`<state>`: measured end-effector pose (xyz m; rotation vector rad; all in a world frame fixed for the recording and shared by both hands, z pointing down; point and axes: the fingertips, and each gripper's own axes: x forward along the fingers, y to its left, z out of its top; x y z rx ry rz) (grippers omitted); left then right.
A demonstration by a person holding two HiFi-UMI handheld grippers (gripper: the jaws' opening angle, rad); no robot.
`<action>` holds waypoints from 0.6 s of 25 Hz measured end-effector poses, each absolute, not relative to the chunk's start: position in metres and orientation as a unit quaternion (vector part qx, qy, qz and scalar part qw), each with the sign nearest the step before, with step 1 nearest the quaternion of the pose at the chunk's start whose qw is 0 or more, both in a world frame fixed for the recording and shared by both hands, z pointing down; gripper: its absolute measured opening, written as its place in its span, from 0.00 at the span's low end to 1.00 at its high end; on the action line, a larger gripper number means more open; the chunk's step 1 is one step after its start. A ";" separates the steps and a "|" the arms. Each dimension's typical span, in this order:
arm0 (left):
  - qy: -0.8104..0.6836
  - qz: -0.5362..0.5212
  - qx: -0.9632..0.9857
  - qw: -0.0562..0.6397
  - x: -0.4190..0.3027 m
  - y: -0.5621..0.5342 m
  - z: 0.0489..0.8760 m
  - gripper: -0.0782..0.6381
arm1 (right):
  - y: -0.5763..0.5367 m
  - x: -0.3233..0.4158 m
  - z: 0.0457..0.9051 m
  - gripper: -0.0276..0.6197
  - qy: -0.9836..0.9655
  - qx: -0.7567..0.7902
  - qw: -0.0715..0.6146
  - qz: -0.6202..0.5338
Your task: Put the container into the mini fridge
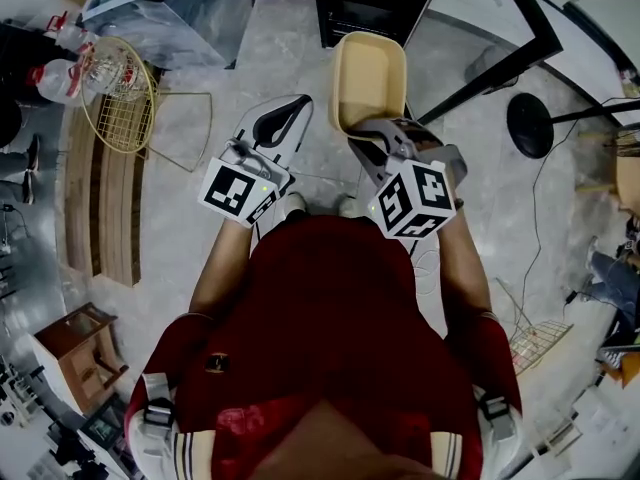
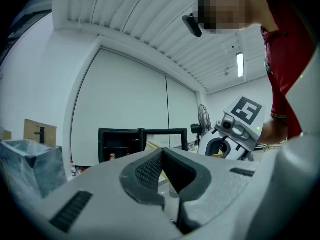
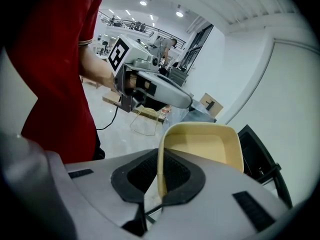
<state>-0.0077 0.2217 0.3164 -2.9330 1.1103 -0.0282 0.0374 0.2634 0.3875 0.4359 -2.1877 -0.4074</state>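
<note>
A beige plastic container (image 1: 368, 76) hangs over the grey floor in front of the black mini fridge (image 1: 372, 3), whose door (image 1: 480, 43) stands open to the right. My right gripper (image 1: 378, 133) is shut on the container's near rim. In the right gripper view the container (image 3: 205, 144) tilts up and away from the right gripper (image 3: 159, 159), with the rim pinched between the pads, and the fridge (image 3: 260, 156) lies beyond it. My left gripper (image 1: 298, 104) floats beside it on the left, shut and holding nothing. The left gripper (image 2: 162, 155) points level at the fridge (image 2: 142, 141).
A wire basket (image 1: 118, 96), plastic bottles (image 1: 58, 76) and a clear bin (image 1: 170, 3) sit at the far left beside a wooden bench (image 1: 100, 208). A round black fan base (image 1: 530, 123) with cables stands at the right. A small wooden stool (image 1: 80, 353) is at the near left.
</note>
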 end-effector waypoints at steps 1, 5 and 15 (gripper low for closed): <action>0.354 -0.011 -0.935 0.005 -0.004 0.221 0.316 0.12 | 0.262 0.041 0.386 0.06 -0.874 0.175 0.421 -0.166; 0.357 -0.014 -0.934 0.011 0.013 0.216 0.312 0.12 | 0.256 0.057 0.383 0.06 -0.875 0.173 0.418 -0.172; 0.372 -0.020 -0.928 0.002 0.045 0.206 0.320 0.12 | 0.244 0.095 0.390 0.06 -0.876 0.157 0.420 -0.175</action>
